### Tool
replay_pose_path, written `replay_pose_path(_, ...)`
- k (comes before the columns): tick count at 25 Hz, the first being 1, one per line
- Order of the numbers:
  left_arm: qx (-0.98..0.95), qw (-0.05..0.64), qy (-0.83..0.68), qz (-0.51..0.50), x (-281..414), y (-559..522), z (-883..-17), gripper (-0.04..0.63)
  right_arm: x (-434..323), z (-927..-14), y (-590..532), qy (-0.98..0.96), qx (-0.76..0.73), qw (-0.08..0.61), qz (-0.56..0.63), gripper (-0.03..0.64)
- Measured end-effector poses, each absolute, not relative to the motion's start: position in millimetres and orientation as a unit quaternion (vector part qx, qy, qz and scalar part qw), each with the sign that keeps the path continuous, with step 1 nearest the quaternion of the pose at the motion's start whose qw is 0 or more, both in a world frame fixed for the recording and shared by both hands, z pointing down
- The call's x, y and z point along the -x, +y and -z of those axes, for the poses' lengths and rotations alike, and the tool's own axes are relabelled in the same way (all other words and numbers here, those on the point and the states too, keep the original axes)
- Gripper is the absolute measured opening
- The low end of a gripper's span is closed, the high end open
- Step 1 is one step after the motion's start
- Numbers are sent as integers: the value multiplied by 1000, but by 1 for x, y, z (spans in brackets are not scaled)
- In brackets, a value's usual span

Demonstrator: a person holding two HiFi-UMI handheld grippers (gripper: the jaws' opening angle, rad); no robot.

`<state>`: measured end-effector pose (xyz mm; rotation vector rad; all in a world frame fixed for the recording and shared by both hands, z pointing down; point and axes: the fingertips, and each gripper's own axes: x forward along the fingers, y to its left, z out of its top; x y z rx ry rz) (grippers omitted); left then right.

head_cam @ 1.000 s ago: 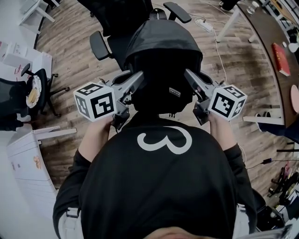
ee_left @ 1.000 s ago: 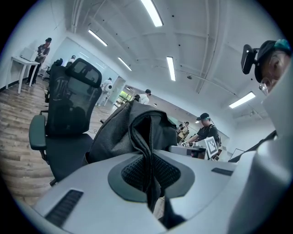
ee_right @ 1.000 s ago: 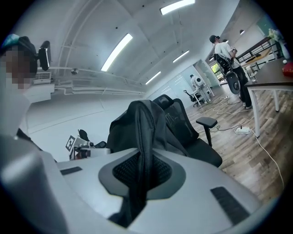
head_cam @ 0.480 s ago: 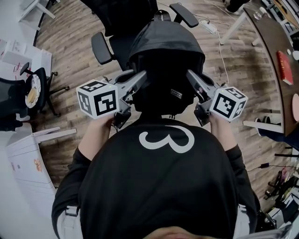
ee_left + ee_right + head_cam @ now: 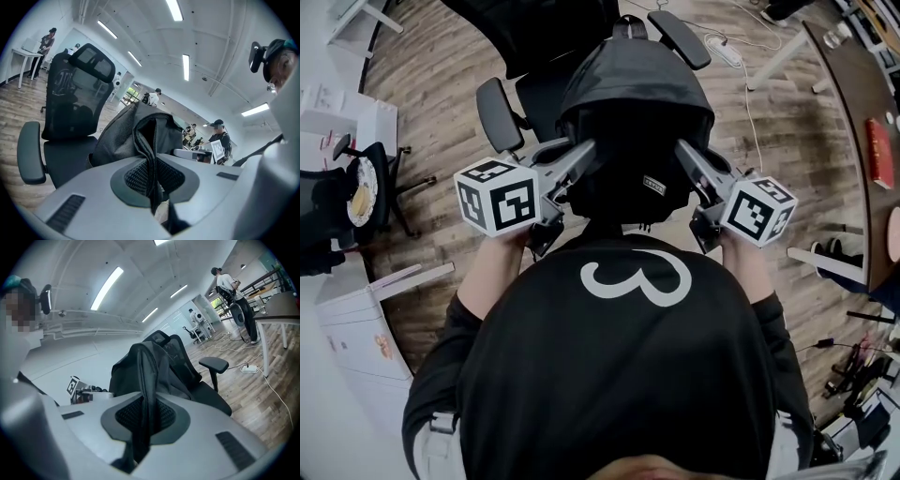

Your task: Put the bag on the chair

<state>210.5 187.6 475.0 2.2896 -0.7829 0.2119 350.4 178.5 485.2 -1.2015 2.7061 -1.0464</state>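
Note:
A black backpack (image 5: pixel 633 112) hangs between my two grippers, just in front of a black office chair (image 5: pixel 525 94) whose armrests show on either side. My left gripper (image 5: pixel 586 150) is shut on the bag's left edge, seen as a dark fabric fold (image 5: pixel 147 154) pinched between its pads. On the other side my right gripper (image 5: pixel 682 150) is shut on a black strap (image 5: pixel 147 399) of the bag. In the left gripper view the chair (image 5: pixel 70 108) stands to the left behind the bag (image 5: pixel 136 136). In the right gripper view the chair (image 5: pixel 197 376) is just behind the bag (image 5: pixel 145 366).
A second black chair (image 5: pixel 347 197) and white cabinets (image 5: pixel 356 319) stand at the left. A dark desk (image 5: pixel 853 112) with a red book lies at the right, with cables and a power strip (image 5: pixel 722 52) on the wood floor. Several people stand in the background (image 5: pixel 218 140).
Both grippers and the bag have moved toward the chair; the seat and armrests now lie closer beneath the bag. The grips have not changed.

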Motion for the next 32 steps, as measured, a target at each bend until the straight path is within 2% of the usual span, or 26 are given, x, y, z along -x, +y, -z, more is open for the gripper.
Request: replay_pose_path(32,-863,392,-297,-119,-176,-52,-521,34,-316,-530,-57,837,396,-21,377,43)
